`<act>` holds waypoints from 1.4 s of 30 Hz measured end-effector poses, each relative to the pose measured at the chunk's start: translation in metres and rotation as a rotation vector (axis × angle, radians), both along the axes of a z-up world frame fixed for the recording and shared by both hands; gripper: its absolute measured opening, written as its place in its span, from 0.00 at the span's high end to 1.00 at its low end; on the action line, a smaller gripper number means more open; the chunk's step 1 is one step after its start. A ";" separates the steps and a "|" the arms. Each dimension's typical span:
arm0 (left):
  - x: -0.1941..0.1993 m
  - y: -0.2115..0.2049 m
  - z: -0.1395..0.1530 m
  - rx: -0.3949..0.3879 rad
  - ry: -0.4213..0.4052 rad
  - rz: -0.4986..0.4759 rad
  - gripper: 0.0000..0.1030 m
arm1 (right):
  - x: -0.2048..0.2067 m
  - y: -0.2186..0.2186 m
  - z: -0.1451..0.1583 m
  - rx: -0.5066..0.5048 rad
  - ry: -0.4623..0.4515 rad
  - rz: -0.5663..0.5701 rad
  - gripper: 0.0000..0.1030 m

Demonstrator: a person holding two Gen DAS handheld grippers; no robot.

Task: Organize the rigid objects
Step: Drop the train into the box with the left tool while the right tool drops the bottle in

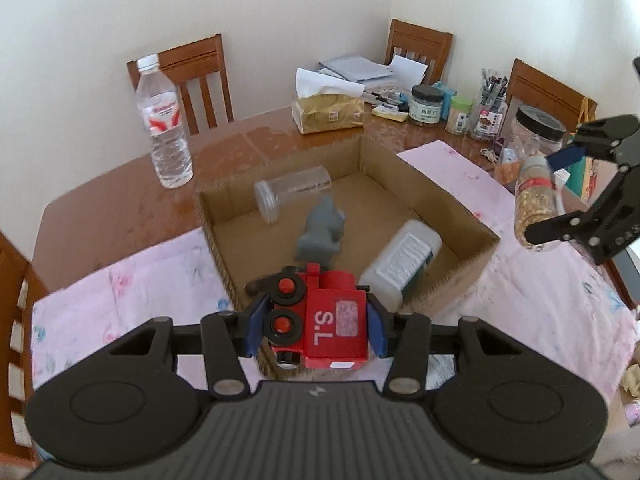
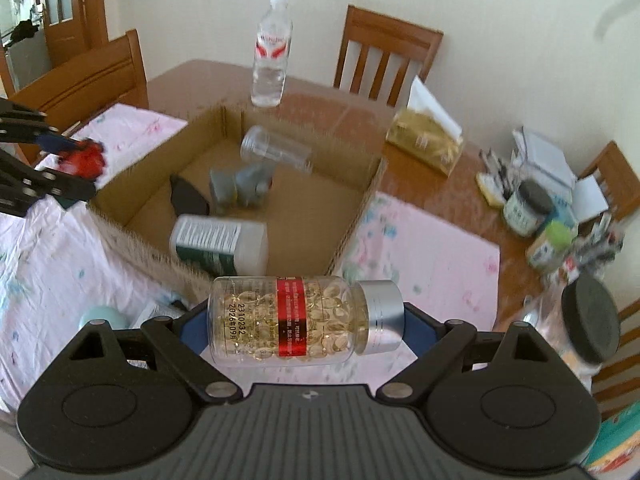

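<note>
The cardboard box (image 1: 452, 276) already held four things, while the left gripper (image 1: 316, 330) clenched a toy train (image 1: 334, 320) and the right gripper (image 2: 306, 326) a pill bottle (image 2: 288, 320), both outside it.

You hold a red toy train (image 1: 334, 320), marked "S.L" and tipped on its side, over the near rim of an open cardboard box (image 1: 452, 216), while a clear capsule bottle (image 2: 296, 322) with a red band and silver cap lies crosswise in your other grip, above the pink cloth beside the box. Inside the box lie a clear empty jar (image 1: 290, 192) on its side, a grey animal figure (image 1: 322, 232) and a white bottle (image 1: 402, 264), also on its side.
</note>
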State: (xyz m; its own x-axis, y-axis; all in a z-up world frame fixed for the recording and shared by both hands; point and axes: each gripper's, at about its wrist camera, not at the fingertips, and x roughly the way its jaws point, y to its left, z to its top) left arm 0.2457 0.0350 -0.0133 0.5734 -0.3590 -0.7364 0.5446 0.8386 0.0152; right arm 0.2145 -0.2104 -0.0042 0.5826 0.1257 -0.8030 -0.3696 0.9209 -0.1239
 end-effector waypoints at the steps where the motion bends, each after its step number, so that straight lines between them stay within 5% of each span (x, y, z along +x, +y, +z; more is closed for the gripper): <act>1: 0.004 -0.002 -0.002 -0.001 0.004 0.003 0.53 | 0.002 0.001 0.002 -0.002 -0.006 0.003 0.07; 7: 0.021 -0.010 -0.023 0.019 0.023 0.032 0.49 | 0.014 0.008 0.011 -0.004 -0.036 0.025 0.07; 9: 0.019 -0.008 -0.026 0.023 0.013 0.073 0.16 | 0.018 0.010 0.013 -0.004 -0.041 0.029 0.07; 11: 0.011 -0.005 -0.023 0.018 -0.039 0.113 0.08 | 0.022 0.012 0.013 -0.004 -0.045 0.034 0.07; 39: -0.069 0.053 -0.002 0.009 -0.051 0.464 0.04 | 0.155 0.062 -0.027 -0.092 0.013 0.133 0.07; 42: -0.072 0.056 -0.002 0.009 -0.053 0.482 0.04 | 0.164 0.063 -0.034 -0.112 0.002 0.122 0.00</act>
